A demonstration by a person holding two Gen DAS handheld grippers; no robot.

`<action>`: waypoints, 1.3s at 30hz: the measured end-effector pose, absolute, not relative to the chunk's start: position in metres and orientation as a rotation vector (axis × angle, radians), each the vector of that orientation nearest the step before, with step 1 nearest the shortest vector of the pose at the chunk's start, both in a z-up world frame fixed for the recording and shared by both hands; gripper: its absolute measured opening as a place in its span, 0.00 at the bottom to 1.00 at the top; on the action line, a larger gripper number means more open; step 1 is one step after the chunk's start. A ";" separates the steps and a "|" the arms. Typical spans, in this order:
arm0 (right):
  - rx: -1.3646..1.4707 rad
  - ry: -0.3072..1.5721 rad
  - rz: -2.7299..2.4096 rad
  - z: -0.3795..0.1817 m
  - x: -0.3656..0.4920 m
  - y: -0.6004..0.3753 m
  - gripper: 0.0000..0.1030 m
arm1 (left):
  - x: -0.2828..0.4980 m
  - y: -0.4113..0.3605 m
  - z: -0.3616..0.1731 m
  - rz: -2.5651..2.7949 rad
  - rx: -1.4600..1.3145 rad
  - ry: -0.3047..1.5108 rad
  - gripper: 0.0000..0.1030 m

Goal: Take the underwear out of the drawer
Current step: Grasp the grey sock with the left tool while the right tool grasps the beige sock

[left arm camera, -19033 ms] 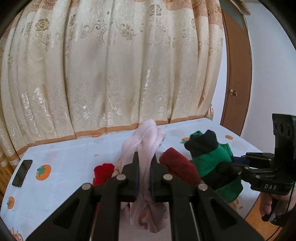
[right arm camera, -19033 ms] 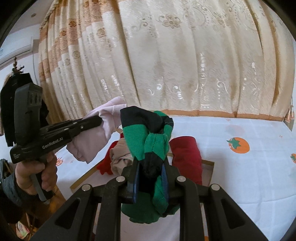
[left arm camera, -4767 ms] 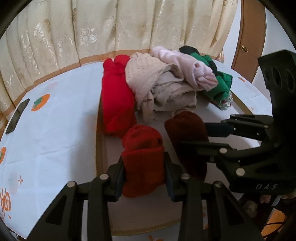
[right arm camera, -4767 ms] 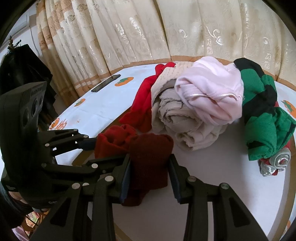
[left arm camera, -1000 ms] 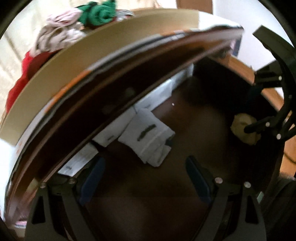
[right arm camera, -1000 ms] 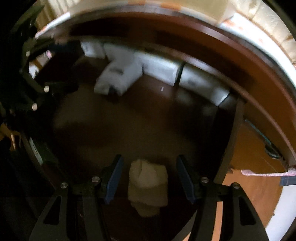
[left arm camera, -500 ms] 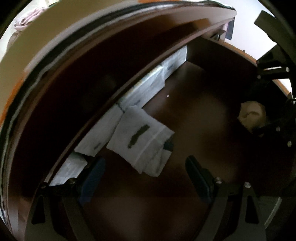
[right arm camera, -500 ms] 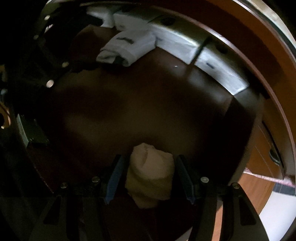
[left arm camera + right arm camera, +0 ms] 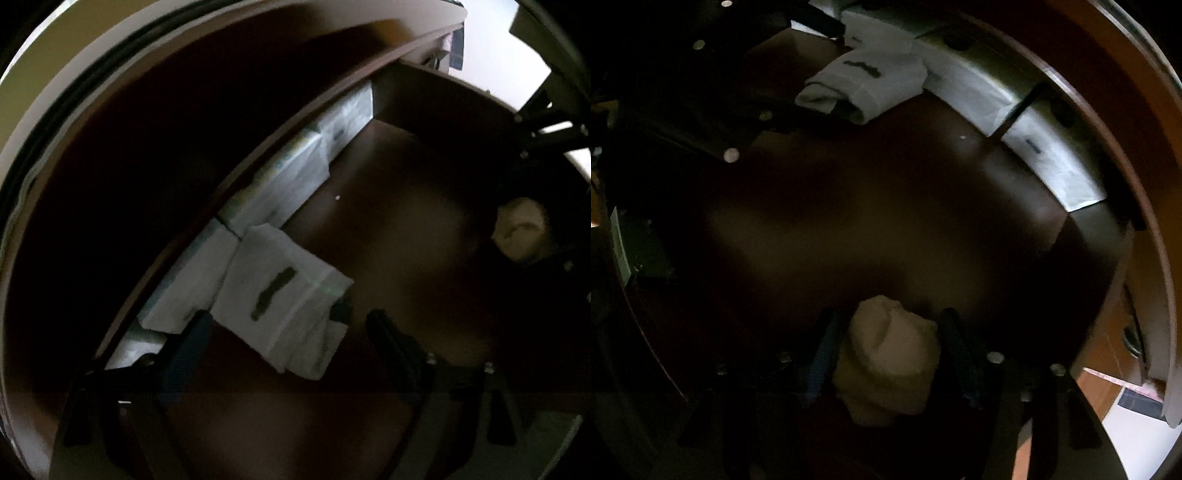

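In the left wrist view a folded white underwear piece (image 9: 284,302) with a dark mark lies on the dark drawer floor (image 9: 406,206). My left gripper (image 9: 288,336) straddles its near end. The jaws are closing and the pads stand apart from the cloth. In the right wrist view a rolled beige underwear piece (image 9: 890,358) sits between the fingers of my right gripper (image 9: 892,350). Those jaws are closing too, with the pads right at the roll's sides. The beige roll (image 9: 521,230) also shows at the right of the left view, and the white piece (image 9: 864,85) at the top of the right view.
A row of flat white folded packs (image 9: 295,177) lines the drawer's back wall under the tabletop overhang (image 9: 110,147); the same packs (image 9: 979,88) curve along the back in the right view. The drawer's right wall (image 9: 1108,236) is close. The scene is dim.
Both grippers have sunk deeper into the drawer. The left fingers now flank the white piece, and the right fingers have narrowed around the beige roll.
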State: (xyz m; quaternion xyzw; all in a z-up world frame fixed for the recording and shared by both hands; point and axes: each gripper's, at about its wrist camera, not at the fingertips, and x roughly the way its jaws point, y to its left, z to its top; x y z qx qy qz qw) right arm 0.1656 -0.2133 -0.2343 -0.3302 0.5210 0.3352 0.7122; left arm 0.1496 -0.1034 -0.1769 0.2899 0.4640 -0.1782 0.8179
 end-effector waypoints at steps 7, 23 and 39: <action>-0.759 1.176 0.761 -0.241 0.166 -0.213 0.51 | 0.144 -0.114 -0.188 -0.350 0.723 0.941 0.73; -0.737 1.136 0.796 -0.249 0.164 -0.224 0.35 | 0.147 -0.108 -0.189 -0.369 0.643 0.958 0.13; -0.536 1.045 0.820 -0.211 0.168 -0.236 0.33 | 0.115 -0.052 -0.139 -0.390 0.532 0.880 0.12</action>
